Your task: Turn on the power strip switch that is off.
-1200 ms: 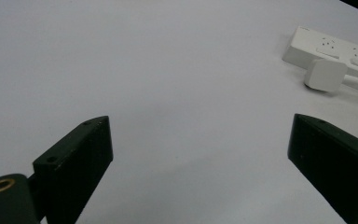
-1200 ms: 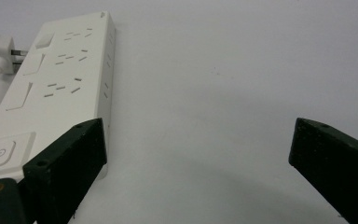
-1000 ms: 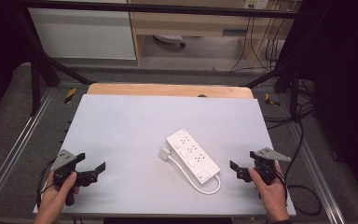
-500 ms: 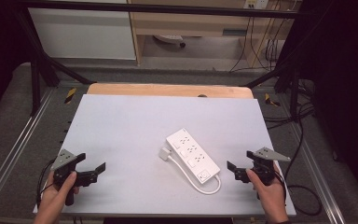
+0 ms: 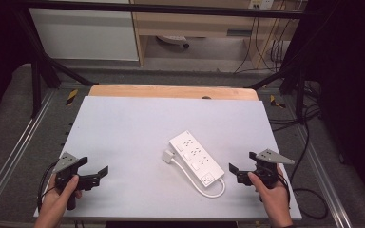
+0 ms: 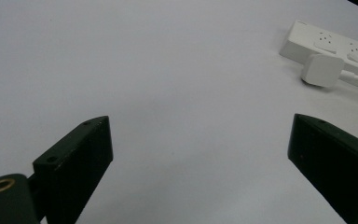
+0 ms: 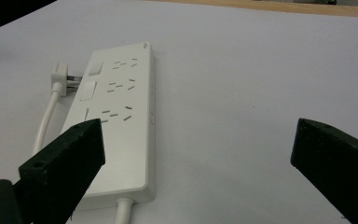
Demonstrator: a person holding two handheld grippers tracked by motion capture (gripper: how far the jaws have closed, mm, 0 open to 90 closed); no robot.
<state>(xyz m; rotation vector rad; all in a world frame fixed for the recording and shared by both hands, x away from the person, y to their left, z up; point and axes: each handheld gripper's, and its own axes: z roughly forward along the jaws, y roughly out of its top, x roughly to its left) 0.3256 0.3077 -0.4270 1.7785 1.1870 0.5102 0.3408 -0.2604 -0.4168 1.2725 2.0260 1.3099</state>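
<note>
While both tools, left tool (image 5: 96, 175) and right tool (image 5: 240, 173), gape released, approach the white plastic power strip (image 5: 196, 157) squarely near the tabletop's (image 5: 123, 123) front-right corner.

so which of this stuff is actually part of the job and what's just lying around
Part of the job:
- white power strip
- its white plug and cord, lying beside the strip
- left gripper and right gripper, both open, holding nothing

Just lying about:
- wooden board at the table's far edge
- cables on the floor at the right

White power strip (image 5: 196, 157) lying flat, diagonal, own plug (image 5: 168, 156) alongside
</note>
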